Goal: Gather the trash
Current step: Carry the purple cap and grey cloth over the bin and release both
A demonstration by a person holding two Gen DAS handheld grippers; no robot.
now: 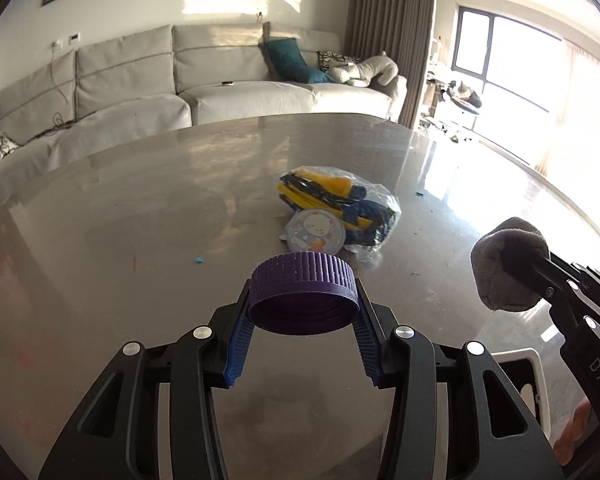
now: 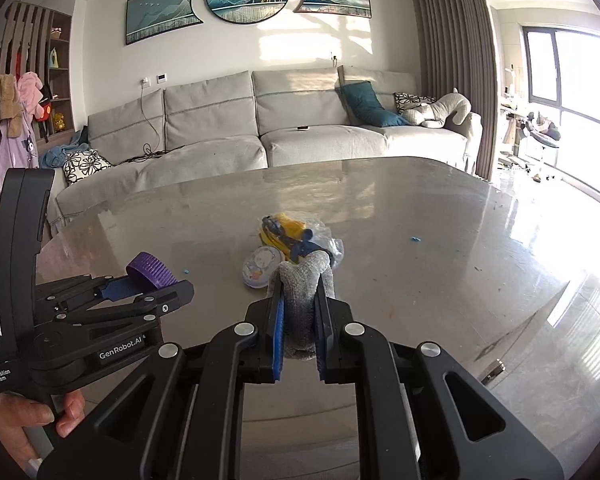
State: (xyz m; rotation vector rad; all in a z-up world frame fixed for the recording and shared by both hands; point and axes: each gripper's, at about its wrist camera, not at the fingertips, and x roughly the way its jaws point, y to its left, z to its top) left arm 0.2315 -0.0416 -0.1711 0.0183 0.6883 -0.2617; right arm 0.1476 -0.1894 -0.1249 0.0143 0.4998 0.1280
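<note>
Nearest the cameras, the left gripper (image 1: 304, 304) is clamping a purple bottle cap (image 1: 303, 284) by its ribbed sides, and the right gripper (image 2: 299, 312) is pinching a grey cloth (image 2: 306, 280) that is standing up between its narrowed jaws. Both are hovering above the table (image 1: 120, 220). Ahead of both lie a round bear sticker (image 1: 315, 230) and a clear bag (image 1: 336, 204) touching behind it, its long axis slanting; the right gripper is probably sitting nearer them.

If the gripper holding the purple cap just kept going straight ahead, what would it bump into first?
Probably the round bear sticker leaning on the clear plastic bag on the table, just beyond the purple cap; depth is hard to judge.
</note>
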